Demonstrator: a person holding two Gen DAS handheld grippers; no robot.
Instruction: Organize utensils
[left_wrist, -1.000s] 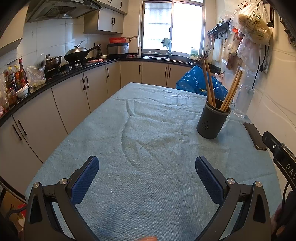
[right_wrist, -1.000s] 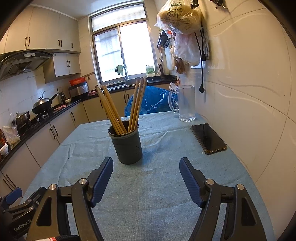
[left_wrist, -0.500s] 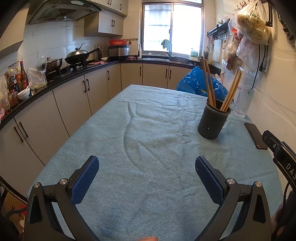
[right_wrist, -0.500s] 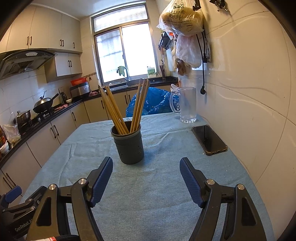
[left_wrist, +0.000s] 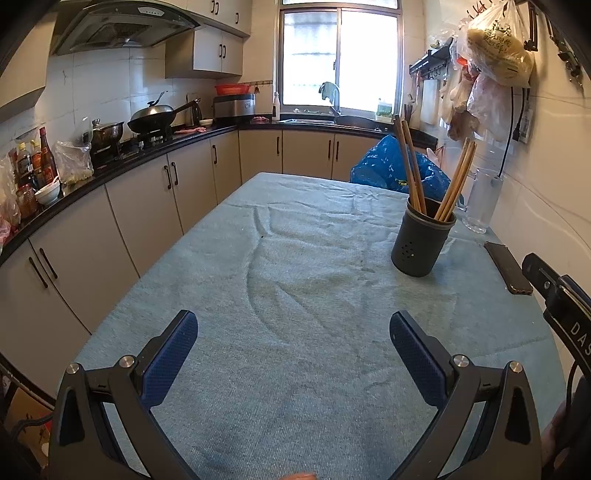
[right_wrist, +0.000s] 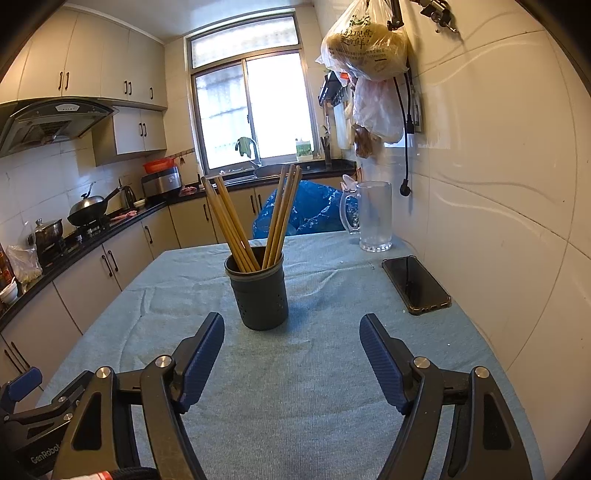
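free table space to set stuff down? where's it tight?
Widest bare cloth: from the holder to the edge facing the cabinets. More in front of the open left claw and open right claw. Tight along the wall: holder with chopsticks, phone and glass mug.

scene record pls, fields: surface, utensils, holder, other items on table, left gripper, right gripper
surface: table under a blue-grey cloth
utensils: wooden chopsticks, leaning in two bunches inside the holder
holder: dark round utensil holder, upright, ahead of the right gripper
other items on table: black phone lying flat near the wall; clear glass mug behind it
left gripper: open, nothing between the fingers, over bare cloth
right gripper: open, nothing held, short of the holder
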